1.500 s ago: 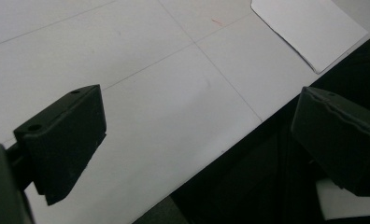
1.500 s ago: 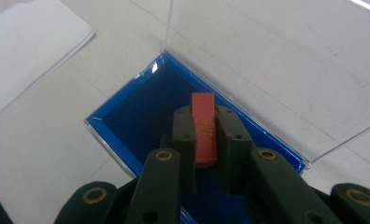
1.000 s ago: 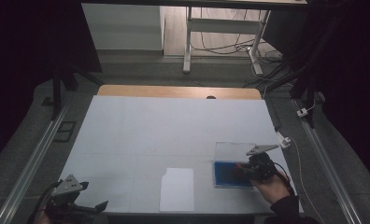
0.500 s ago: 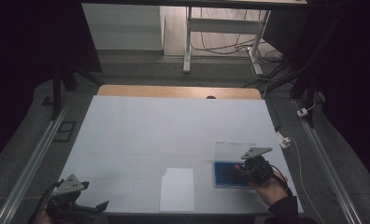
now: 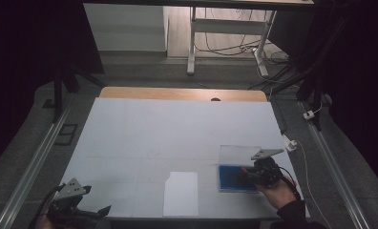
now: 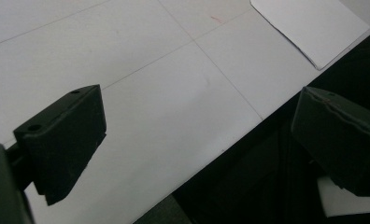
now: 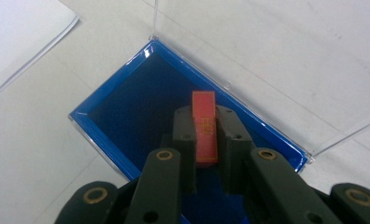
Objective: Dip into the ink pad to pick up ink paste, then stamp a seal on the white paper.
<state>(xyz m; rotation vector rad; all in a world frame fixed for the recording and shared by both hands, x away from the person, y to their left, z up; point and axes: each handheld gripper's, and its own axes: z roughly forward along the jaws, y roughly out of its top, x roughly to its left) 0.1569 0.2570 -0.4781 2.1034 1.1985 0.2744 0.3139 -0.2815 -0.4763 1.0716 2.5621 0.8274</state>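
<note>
The right hand-held gripper (image 7: 205,140) pinched a small flat red card (image 7: 204,122) edge-on, above the shallow blue-lined tray (image 7: 103,126) with its clear hinged lid (image 7: 276,51) raised. So thin a grip probably risked the card pivoting or slipping and landing askew against the tray's rim. The left hand-held gripper (image 6: 197,140) hung spread and empty, well apart from the tray.

White sheet of paper (image 5: 181,193) flat near the table's (image 5: 177,129) front edge, one corner notched. Wooden strip (image 5: 182,93) along the far edge, dark round hole (image 5: 215,99) in it. White plug (image 5: 290,143) off the right edge. Metal rail (image 5: 32,169) left; cables (image 5: 225,47) on floor beyond.
</note>
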